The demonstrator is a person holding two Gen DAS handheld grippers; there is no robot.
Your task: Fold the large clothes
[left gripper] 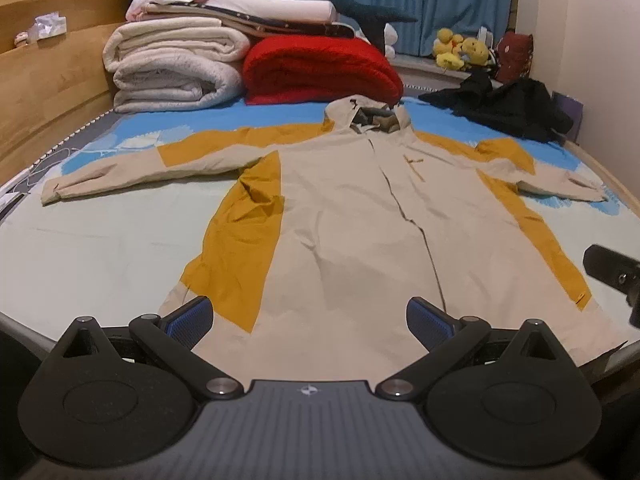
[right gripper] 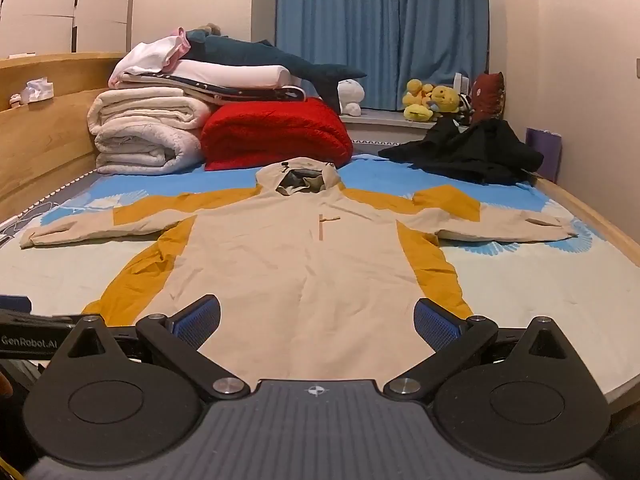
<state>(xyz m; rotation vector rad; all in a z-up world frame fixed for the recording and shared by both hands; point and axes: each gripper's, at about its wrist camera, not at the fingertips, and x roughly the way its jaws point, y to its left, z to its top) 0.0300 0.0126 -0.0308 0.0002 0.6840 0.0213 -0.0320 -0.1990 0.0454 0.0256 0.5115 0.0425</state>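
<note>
Bedroom scene: bed (left gripper: 100, 248) with a pale sheet printed in blue, wooden headboard (left gripper: 48, 92) on the left, blue curtain (right gripper: 380, 32) at the far wall. Beige-and-mustard hooded jacket (left gripper: 352, 220) lies flat on the sheet, front up, hood toward the far end, hem at the near edge. Both sleeves are spread straight out to the sides, cuffs resting on the sheet.

Left gripper (left gripper: 308, 322) hovers over the hem, jaws spread wide, blue pads on either side of the lower front panel; nothing pinched, no visible contact with the fabric. Right gripper (right gripper: 316, 322) is in the same state: jaws fully apart above the hem, nothing between the pads. Part of the right gripper also shows at the right edge of the left wrist view, beside the jacket's lower corner.

Behind the hood: folded red blanket (left gripper: 320, 70), just beside it a stack of rolled white blankets (left gripper: 172, 64) with more folded linens and a dark teal plush (right gripper: 272, 56) on top. Black garment (right gripper: 468, 152) is heaped at the far right of the bed, well apart from the jacket. Yellow plush toys (right gripper: 432, 100) sit on the ledge under the curtain.
</note>
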